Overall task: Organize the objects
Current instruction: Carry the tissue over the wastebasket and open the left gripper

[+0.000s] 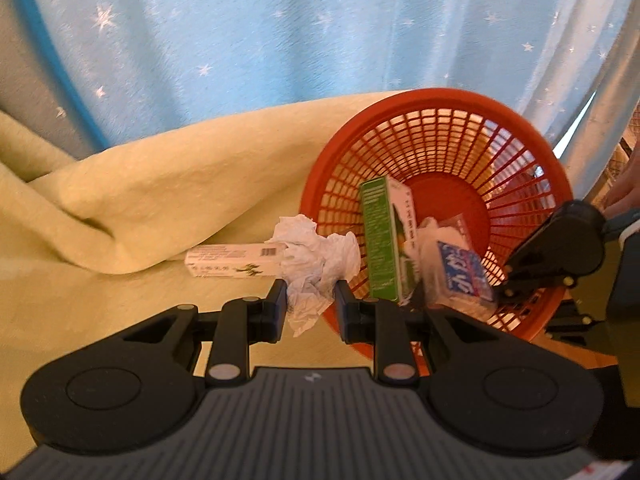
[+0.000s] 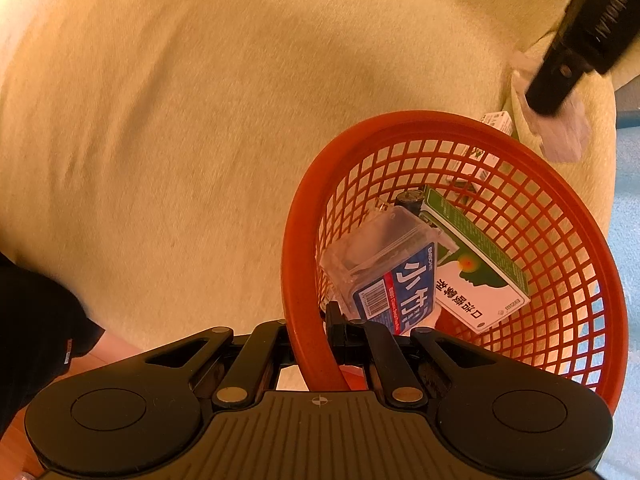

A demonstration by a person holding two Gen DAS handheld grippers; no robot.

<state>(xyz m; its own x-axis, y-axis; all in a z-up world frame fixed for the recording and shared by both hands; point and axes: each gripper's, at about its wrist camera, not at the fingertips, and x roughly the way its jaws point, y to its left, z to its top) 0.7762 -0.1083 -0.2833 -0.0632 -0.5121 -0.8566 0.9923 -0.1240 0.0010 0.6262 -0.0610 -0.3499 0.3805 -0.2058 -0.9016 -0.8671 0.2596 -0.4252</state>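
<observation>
Left wrist view: your left gripper [image 1: 311, 300] clenches a crumpled white tissue [image 1: 316, 264]. At 10 o'clock, a white carton [image 1: 232, 265] on the yellow blanket [image 1: 140, 184]. At 2 o'clock, the red mesh basket [image 1: 436, 98], tilted.

Right wrist view: your right gripper [image 2: 310, 330] pinches the basket rim [image 2: 304, 280]; inside, a green-white box [image 2: 476, 268] and a blue packet [image 2: 394, 284].

A pale yellow-green fleece blanket [image 1: 168, 184] covers the supporting surface, rumpled into a thick fold at the far left; on it, toward the right, sits a round orange plastic lattice basket [image 1: 516, 148], tilted; just left of the basket lies a long white cardboard box [image 1: 228, 265] on its side, with printed text and a barcode; a crumpled white tissue [image 1: 316, 264] overlaps that box's right end, close to the basket's rim.
</observation>
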